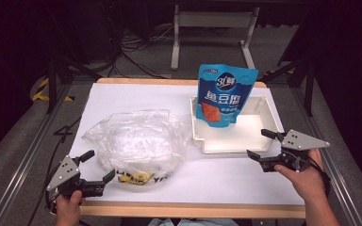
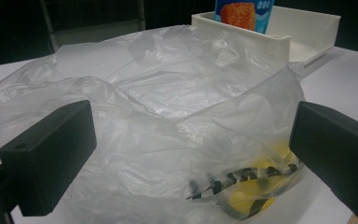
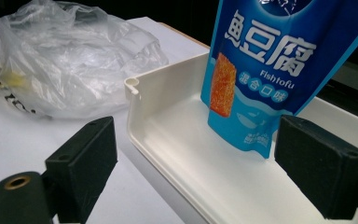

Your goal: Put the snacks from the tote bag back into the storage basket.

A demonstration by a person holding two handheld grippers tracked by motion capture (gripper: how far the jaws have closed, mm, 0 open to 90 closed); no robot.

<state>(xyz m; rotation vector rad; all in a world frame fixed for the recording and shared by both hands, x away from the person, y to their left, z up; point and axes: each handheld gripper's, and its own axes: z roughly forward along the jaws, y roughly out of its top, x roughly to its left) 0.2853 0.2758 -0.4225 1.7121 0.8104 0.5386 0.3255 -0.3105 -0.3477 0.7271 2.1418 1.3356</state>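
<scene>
A crumpled clear plastic bag point(image 1: 139, 141) with yellow and black print lies on the white table sheet, left of centre. A blue fish tofu pouch point(image 1: 224, 94) stands upright in a white tray point(image 1: 245, 141). My left gripper point(image 1: 98, 165) is open at the bag's near left edge; in the left gripper view the bag point(image 2: 168, 116) lies just ahead between the jaws. My right gripper point(image 1: 261, 143) is open at the tray's near right corner. In the right gripper view the pouch point(image 3: 265, 70) and tray wall point(image 3: 168, 84) lie ahead of the spread jaws.
The white sheet point(image 1: 136, 94) covers a wooden table top whose edge point(image 1: 193, 209) runs along the front. Metal rails flank both sides. A frame stand point(image 1: 212, 28) and cables sit on the floor beyond the far edge.
</scene>
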